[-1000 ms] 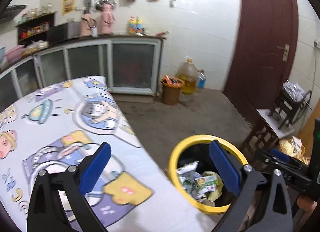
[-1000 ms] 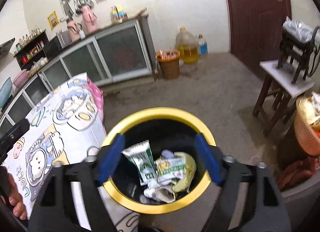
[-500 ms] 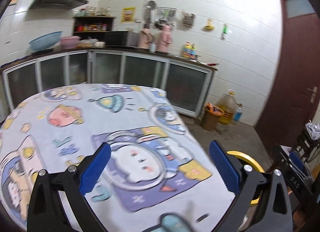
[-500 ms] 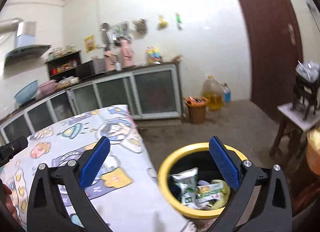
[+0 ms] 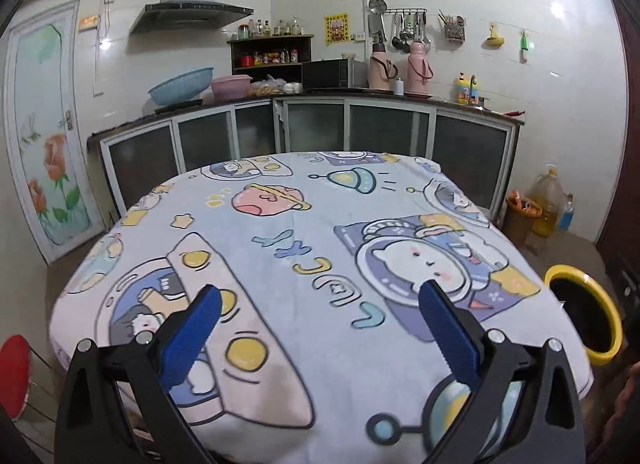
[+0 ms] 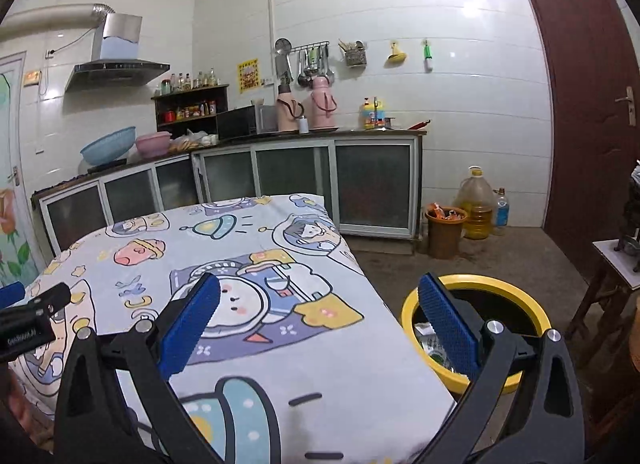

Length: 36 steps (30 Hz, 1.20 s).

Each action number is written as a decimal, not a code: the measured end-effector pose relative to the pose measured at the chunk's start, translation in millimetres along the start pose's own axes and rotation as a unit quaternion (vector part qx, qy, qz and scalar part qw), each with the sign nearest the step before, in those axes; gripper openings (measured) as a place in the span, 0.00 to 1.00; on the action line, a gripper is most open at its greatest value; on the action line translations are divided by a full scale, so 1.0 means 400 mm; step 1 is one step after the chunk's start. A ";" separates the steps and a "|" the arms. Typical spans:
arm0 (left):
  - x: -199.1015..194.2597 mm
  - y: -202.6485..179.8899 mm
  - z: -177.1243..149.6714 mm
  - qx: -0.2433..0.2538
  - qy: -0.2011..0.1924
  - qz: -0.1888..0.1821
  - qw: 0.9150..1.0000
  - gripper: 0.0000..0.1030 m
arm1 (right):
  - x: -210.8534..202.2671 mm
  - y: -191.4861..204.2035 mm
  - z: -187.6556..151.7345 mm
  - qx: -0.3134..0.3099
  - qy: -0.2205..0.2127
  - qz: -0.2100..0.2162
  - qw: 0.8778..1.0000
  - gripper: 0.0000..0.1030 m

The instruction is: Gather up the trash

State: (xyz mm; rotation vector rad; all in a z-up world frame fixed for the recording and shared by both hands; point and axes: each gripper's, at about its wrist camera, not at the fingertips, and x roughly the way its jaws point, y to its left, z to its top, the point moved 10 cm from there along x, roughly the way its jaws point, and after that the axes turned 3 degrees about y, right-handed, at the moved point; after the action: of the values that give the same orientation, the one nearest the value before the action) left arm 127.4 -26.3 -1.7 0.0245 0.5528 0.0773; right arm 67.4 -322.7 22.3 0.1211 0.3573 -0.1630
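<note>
A yellow-rimmed black trash bin [image 6: 476, 292] stands on the floor right of the table, with snack wrappers [image 6: 430, 342] inside. It also shows at the right edge of the left wrist view [image 5: 600, 304]. My left gripper [image 5: 320, 336] is open and empty above the table with the cartoon cloth [image 5: 300, 224]. My right gripper [image 6: 320, 328] is open and empty over the table's right edge, its right finger in front of the bin. I see no loose trash on the cloth. The left gripper's tip [image 6: 36, 304] shows at the left of the right wrist view.
Kitchen cabinets [image 5: 320, 128] run along the back wall. A small brown bin [image 6: 445, 230], an oil jug [image 6: 477, 204] and a bottle stand on the floor by the wall. A wooden stool [image 6: 616, 264] stands at the right by the red door. A red stool [image 5: 14, 372] is at the lower left.
Both grippers swung left and up from the bin towards the table. The left view now faces the table head-on; the bin has slid to the right in both views.
</note>
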 end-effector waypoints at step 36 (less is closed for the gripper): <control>-0.050 0.004 -0.056 -0.042 0.001 -0.036 0.998 0.92 | -0.034 0.030 -0.065 -0.023 0.014 -0.017 0.999 0.92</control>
State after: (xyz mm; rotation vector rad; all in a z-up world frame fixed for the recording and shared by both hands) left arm 98.7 -26.5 -10.2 -0.0767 0.5515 0.0293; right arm 48.1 -305.4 3.9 0.0713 0.3910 -0.1859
